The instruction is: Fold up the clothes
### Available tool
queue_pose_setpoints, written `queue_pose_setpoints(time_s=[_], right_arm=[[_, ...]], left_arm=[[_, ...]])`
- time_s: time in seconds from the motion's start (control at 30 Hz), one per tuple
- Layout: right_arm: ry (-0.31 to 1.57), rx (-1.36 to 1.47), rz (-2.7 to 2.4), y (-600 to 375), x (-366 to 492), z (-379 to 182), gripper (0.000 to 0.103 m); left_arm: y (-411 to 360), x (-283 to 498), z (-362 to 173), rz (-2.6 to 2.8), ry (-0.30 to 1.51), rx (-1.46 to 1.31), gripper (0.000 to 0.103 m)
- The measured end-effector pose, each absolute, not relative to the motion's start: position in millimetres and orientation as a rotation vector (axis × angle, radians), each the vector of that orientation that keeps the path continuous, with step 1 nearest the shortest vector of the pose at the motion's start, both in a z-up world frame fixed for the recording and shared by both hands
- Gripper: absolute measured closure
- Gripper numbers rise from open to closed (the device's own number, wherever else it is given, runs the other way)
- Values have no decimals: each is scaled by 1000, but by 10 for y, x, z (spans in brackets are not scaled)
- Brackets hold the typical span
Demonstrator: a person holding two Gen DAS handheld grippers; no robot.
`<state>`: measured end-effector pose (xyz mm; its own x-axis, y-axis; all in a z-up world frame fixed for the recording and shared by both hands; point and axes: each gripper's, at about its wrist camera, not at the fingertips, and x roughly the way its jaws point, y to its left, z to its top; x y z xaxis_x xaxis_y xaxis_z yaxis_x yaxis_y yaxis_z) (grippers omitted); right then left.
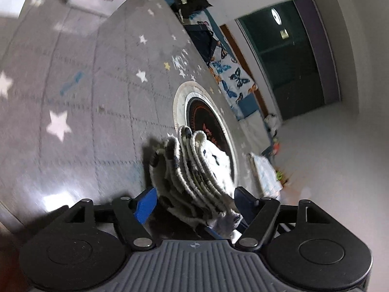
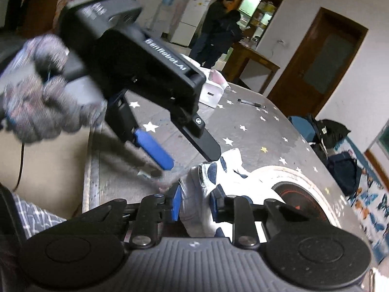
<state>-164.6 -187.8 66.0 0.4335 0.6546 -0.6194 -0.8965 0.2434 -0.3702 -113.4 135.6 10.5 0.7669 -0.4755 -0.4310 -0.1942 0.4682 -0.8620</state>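
A white garment with dark blue spots lies folded in several layers on the grey star-patterned table. In the left wrist view its stacked ribbed edges (image 1: 192, 168) stand between the fingers of my left gripper (image 1: 194, 202), which look spread wide around it. In the right wrist view my right gripper (image 2: 195, 200) is shut on a fold of the same garment (image 2: 194, 202). The left gripper (image 2: 192, 157) shows there too, held by a gloved hand (image 2: 36, 92), its blue pad (image 2: 155, 149) and black finger (image 2: 206, 146) apart just above the garment.
A round induction plate (image 2: 301, 197) with a white rim is set into the table (image 2: 255, 126) beside the garment. A white box (image 2: 211, 92) and a pen (image 2: 250, 102) lie at the far end. Bags and a butterfly-print cloth (image 1: 231, 77) sit past the table edge. Two people stand in the background.
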Motion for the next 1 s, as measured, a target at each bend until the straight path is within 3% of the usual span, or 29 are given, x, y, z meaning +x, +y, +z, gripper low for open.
queue_pose_setpoints(time_s=[0.2,0.8,1.0], right_arm=[[374,-742,1086,-1956,-1593,730,81],[369,-665,1072,-2016,-1497,785,82],[371,-644,1076,-1963,-1407,786,82]], left_arm=[[1363,-1063,-68,-154,692,-1260,27],[1266,-1076,-123,-146,645,-1309,22],[1168,-995,-136,-173,641,-1341,13]])
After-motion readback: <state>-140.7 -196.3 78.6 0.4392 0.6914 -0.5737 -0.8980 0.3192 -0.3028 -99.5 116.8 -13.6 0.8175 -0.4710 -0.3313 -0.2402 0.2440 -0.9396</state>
